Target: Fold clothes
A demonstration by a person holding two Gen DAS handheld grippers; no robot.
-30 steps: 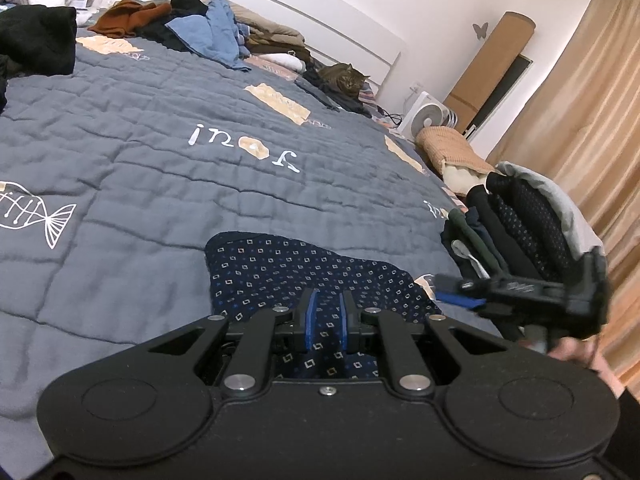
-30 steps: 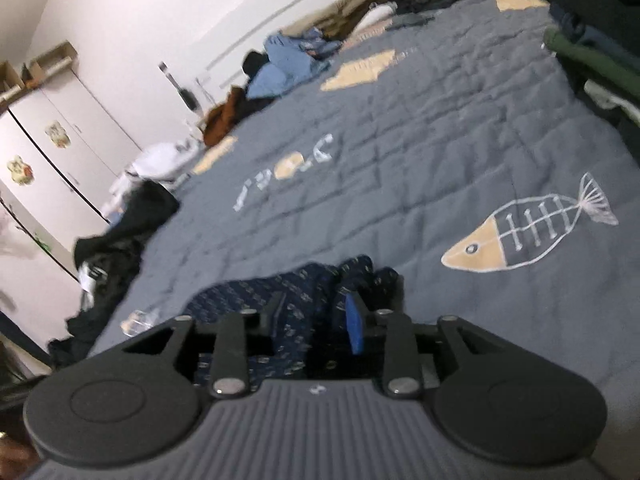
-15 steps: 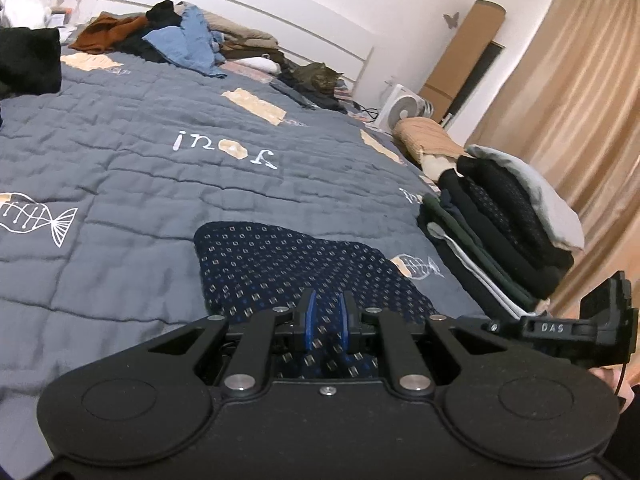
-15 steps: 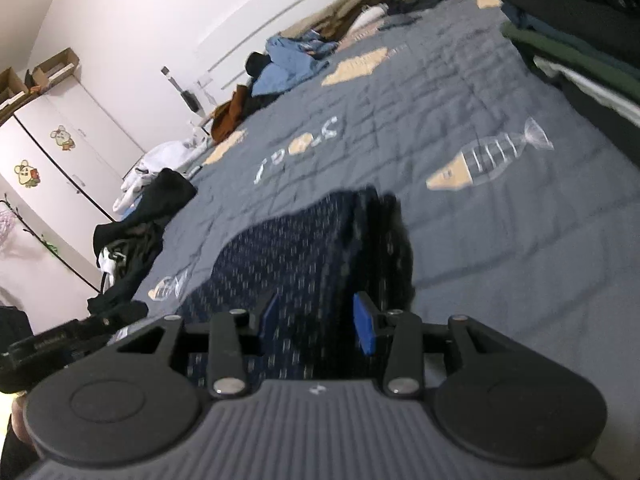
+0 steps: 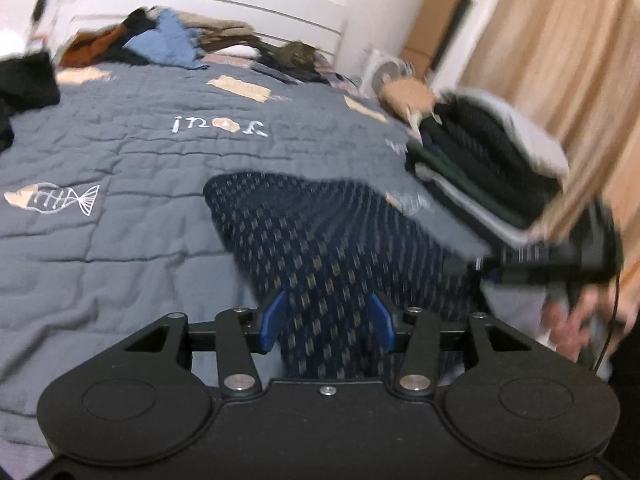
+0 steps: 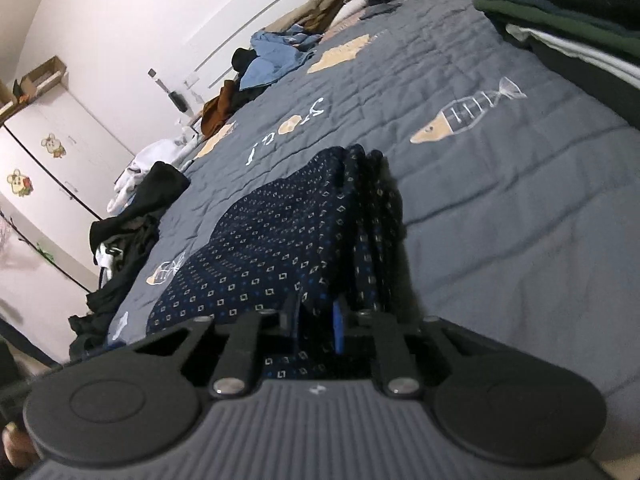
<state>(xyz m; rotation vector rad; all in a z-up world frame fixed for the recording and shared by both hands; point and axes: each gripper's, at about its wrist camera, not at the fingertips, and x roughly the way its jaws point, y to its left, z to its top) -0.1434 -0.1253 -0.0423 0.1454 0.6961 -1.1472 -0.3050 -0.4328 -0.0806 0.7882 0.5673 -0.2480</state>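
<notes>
Patterned garment (image 5: 320,240) between left gripper (image 5: 326,320) jaws

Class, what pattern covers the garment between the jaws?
Navy garment with small square motifs; right wrist view.

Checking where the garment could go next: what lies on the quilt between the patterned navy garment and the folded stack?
In the right wrist view, only bare quilt with a fish print separates the navy garment from the folded stack.

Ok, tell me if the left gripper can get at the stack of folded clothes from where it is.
Probably yes. The left gripper, its jaws just opened around the navy patterned garment without pinching it, faces bare quilt toward the stack of folded clothes. The right gripper beside the stack may crowd the approach.
</notes>
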